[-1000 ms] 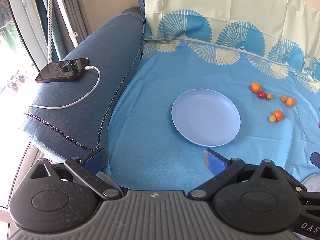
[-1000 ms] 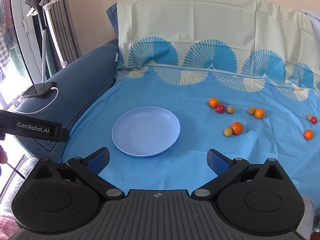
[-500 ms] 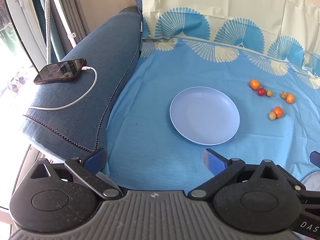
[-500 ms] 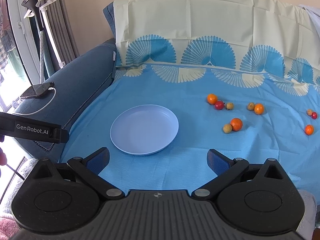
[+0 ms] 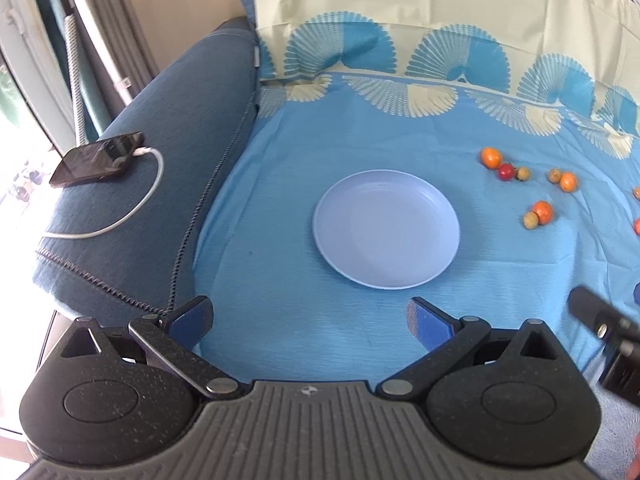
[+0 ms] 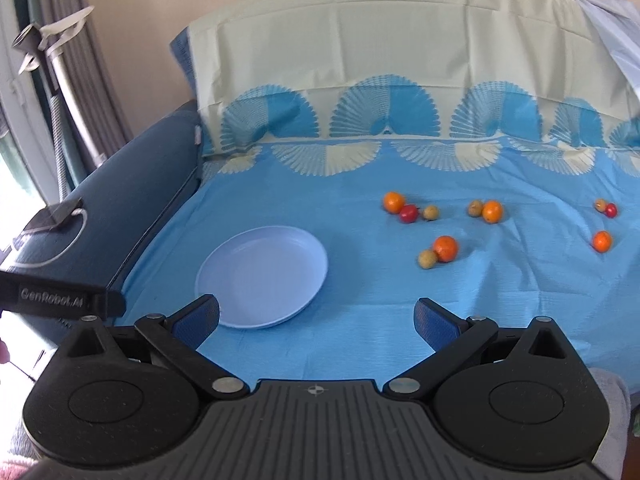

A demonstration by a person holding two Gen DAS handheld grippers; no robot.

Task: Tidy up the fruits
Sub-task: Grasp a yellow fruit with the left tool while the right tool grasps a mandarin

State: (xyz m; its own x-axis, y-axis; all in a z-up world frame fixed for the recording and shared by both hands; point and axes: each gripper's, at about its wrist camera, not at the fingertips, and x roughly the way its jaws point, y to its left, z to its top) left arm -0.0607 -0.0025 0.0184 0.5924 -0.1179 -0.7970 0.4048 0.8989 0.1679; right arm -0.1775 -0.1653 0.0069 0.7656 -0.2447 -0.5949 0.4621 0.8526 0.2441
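An empty pale blue plate (image 5: 386, 229) (image 6: 262, 276) lies on the blue cloth over a sofa seat. To its right are several small fruits: an orange one (image 6: 445, 248) touching a tan one (image 6: 427, 259), and farther back an orange one (image 6: 393, 202) with a red one (image 6: 408, 213) and a tan one (image 6: 431, 212). More lie at the right (image 6: 601, 241). My left gripper (image 5: 310, 318) is open, hovering short of the plate. My right gripper (image 6: 316, 320) is open too, near the plate's front right, holding nothing.
A dark phone (image 5: 98, 159) on a white charging cable (image 5: 132, 204) rests on the blue sofa armrest (image 5: 160, 184) at the left. The cream and blue patterned cloth (image 6: 400, 80) drapes the backrest. The other gripper's body (image 6: 60, 300) shows at the right view's left edge.
Both grippers have moved forward and to the right over the cloth. The right gripper now sits closer to the fruits, and its body has entered the left view's right edge.
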